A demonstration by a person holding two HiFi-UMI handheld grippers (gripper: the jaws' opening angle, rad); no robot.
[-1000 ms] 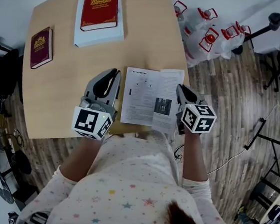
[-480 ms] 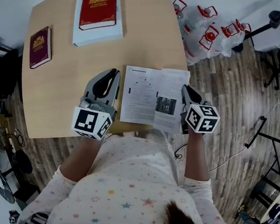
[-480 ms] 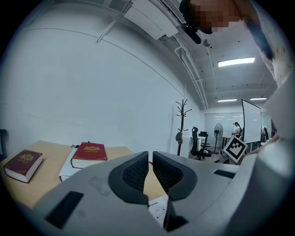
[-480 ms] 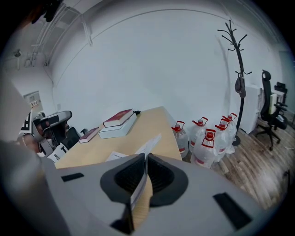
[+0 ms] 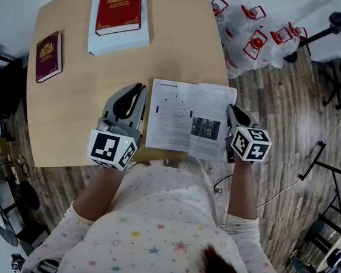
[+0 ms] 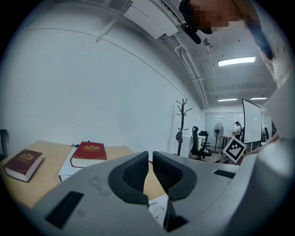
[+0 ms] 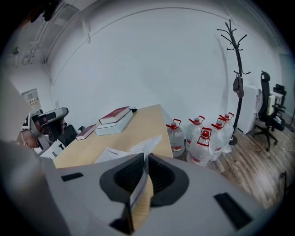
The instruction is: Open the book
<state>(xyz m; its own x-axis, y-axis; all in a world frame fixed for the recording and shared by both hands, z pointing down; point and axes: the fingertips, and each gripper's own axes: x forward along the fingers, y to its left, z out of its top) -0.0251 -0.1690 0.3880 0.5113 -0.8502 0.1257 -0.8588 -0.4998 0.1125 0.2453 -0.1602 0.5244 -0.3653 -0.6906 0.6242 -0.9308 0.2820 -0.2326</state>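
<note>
A thin white book (image 5: 188, 117) lies open on the wooden table (image 5: 68, 121) near its front edge, printed pages facing up. My right gripper (image 5: 231, 111) is shut on the book's right-hand leaf at its outer edge; in the right gripper view the paper edge (image 7: 139, 183) runs between the pads of that gripper (image 7: 144, 161). My left gripper (image 5: 139, 92) rests just left of the book, shut with nothing between its fingers. In the left gripper view that gripper (image 6: 150, 159) shows a hairline gap, and a corner of the page (image 6: 156, 209) shows below it.
A red hardcover (image 5: 119, 8) lies on a white book at the table's far edge. A smaller dark red book (image 5: 48, 56) lies at the far left. Several water jugs (image 5: 255, 38) stand on the floor right of the table. A coat rack (image 7: 237, 69) stands further off.
My right gripper has moved to the right with the leaf in it, so the book lies wider open and flatter. The left gripper has stayed put.
</note>
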